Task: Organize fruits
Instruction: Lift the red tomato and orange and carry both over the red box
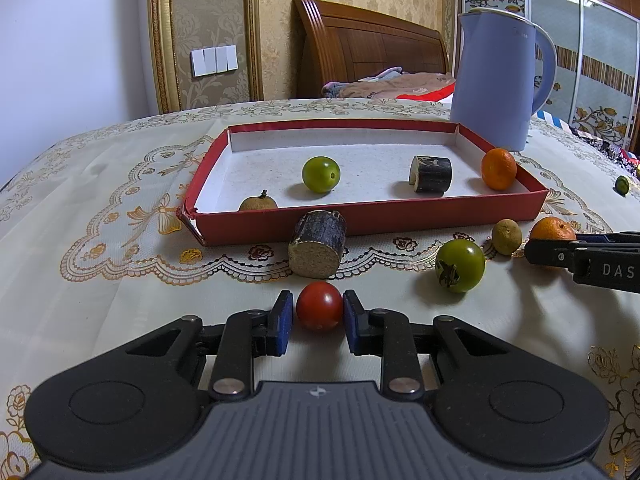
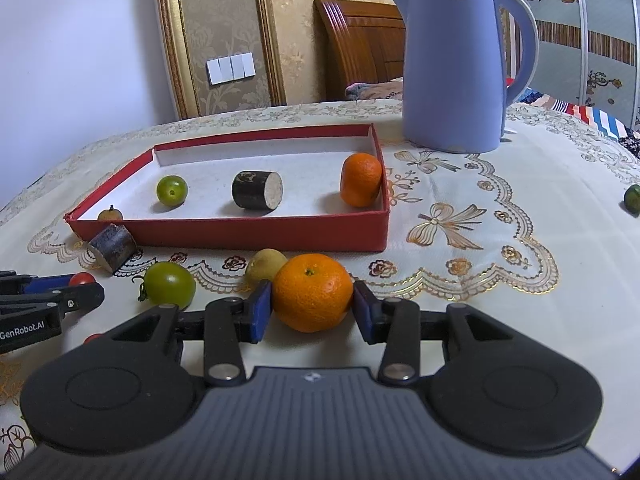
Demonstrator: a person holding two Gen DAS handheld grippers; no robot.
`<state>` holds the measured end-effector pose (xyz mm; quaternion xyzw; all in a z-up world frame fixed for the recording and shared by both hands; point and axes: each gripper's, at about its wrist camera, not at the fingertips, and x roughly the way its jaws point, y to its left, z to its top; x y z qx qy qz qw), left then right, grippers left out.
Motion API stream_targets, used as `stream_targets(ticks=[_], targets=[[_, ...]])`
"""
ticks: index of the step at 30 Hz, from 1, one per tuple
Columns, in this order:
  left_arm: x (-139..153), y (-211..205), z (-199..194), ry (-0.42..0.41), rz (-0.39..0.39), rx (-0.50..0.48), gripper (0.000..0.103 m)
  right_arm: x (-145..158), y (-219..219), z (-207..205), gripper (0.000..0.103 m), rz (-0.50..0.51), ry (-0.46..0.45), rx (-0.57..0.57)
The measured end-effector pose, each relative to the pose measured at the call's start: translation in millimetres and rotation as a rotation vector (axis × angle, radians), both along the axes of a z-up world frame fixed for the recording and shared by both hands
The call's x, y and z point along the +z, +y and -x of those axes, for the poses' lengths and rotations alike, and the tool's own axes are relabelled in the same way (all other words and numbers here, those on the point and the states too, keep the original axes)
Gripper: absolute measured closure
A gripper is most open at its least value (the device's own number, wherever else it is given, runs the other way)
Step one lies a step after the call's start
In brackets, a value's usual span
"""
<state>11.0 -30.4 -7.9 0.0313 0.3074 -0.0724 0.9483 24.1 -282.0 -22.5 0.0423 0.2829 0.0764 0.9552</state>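
Lace-patterned cloth covers the surface (image 1: 100, 208), bedroom behind. In front of the red tray (image 1: 372, 222), left claw (image 1: 319, 316) pinches a glossy red tomato (image 1: 319, 306); right claw (image 2: 313, 310) pinches a dimpled tangerine (image 2: 311, 290).

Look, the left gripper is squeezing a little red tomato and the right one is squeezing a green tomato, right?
Not quite. The left gripper does squeeze the little red tomato, but the right gripper squeezes an orange, as the right wrist view shows. The green tomato sits loose on the tablecloth beside it.
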Motion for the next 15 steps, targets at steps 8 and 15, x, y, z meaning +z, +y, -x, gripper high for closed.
stream_targets(ticks=[8, 15], targets=[[0.1, 0.7, 0.7, -0.004, -0.002, -0.007, 0.077, 0.7, -1.8, 1.6, 0.062, -0.008, -0.007, -0.009], [1.4, 3.1, 1.7, -0.015, 0.007, -0.001, 0.079, 1.2, -3.4, 3.3, 0.062, -0.019, -0.017, -0.015]])
